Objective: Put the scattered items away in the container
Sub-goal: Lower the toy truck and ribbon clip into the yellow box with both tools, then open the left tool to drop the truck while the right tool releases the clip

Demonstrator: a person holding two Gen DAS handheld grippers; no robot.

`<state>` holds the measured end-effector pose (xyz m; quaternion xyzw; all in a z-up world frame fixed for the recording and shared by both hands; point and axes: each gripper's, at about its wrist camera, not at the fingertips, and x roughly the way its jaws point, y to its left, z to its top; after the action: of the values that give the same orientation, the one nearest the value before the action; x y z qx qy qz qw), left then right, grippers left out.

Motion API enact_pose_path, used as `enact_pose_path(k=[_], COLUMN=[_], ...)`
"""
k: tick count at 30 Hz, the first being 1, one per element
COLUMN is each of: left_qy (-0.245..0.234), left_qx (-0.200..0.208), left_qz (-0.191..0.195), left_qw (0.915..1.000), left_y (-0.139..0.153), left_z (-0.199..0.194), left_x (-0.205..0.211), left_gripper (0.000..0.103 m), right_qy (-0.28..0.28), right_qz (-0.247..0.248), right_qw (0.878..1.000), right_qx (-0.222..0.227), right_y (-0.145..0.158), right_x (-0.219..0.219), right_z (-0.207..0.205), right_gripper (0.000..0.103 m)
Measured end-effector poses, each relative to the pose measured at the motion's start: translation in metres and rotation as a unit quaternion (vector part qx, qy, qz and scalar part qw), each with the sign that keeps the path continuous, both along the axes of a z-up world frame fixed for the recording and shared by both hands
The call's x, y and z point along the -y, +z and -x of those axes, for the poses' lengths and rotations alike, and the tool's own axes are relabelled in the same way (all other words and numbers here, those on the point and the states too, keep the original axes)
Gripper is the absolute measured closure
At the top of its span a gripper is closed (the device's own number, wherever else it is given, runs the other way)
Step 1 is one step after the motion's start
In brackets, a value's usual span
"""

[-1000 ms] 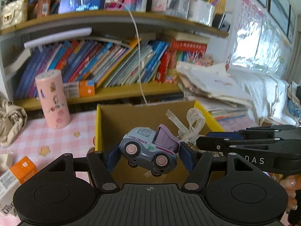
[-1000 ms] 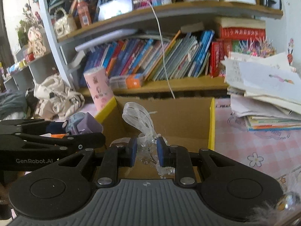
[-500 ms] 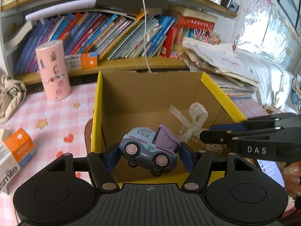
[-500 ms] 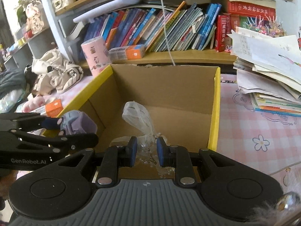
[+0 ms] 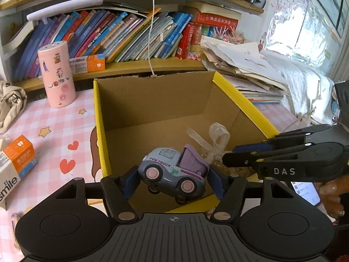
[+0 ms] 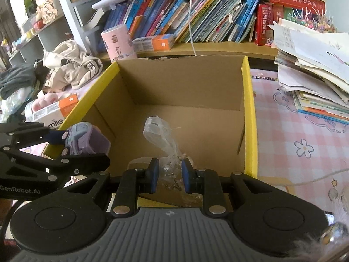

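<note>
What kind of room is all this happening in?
Most likely a child's bedroom or study corner at home. A wooden shelf crammed with colourful children's books runs behind a pink checked tablecloth with hearts and stars, and a grey-and-purple toy truck hangs over an open cardboard box with yellow edges.

Left gripper (image 5: 172, 175) pointed steeply downward, blue pads (image 5: 130, 182) pressed against both ends of a small toy truck (image 5: 172, 170), jaws set about half apart and gripping it off the ground. Seen from the right wrist view as black linkage arms reaching in from the left, clamped on the same truck. Right gripper (image 6: 168, 172) likewise angled down, pads (image 6: 152, 174) drawn close together and pinching a clear ribbon bow (image 6: 161, 135). From the left wrist view, shown side-on, entering from the right, fingers together. Fingers of a hand (image 5: 333, 196) visible beneath it, at the right edge.
</note>
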<state>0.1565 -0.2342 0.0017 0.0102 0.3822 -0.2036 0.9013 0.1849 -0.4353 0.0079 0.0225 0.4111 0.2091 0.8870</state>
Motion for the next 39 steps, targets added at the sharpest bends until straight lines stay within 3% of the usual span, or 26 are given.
enact_pose_path(k=[9,21,24,30,39], left_qy=[0.019,0.014,0.012,-0.009,-0.01], left_qx=[0.0,0.009,-0.008,0.001,0.011], left_qz=[0.002,-0.007,-0.014,-0.05,-0.07], left_qw=[0.9998,0.9998,0.9998,0.9987,0.9974], left_y=[0.002,0.004,-0.004,-0.008,-0.01], left_z=[0.001,-0.009,-0.016,-0.015,-0.012], left_x=[-0.009,-0.002,0.001,0.012,0.015], left_gripper=[0.037,0.036,0.036,0.036,0.036], right_qy=[0.04,0.054,0.068,0.083,0.087], right_qz=[0.002,0.021,0.035,0.045,0.053], right_qw=[0.999,0.998,0.997,0.995,0.994], right_qx=[-0.018,-0.013,-0.016,-0.038,-0.034], right_y=[0.003,-0.002,-0.008,-0.021,-0.022], right_x=[-0.012,-0.02,-0.027,-0.031,-0.032], right_z=[0.011,-0.014,-0.02,-0.027,-0.027], right_gripper=[0.082,0.082,0.082,0.082,0.081])
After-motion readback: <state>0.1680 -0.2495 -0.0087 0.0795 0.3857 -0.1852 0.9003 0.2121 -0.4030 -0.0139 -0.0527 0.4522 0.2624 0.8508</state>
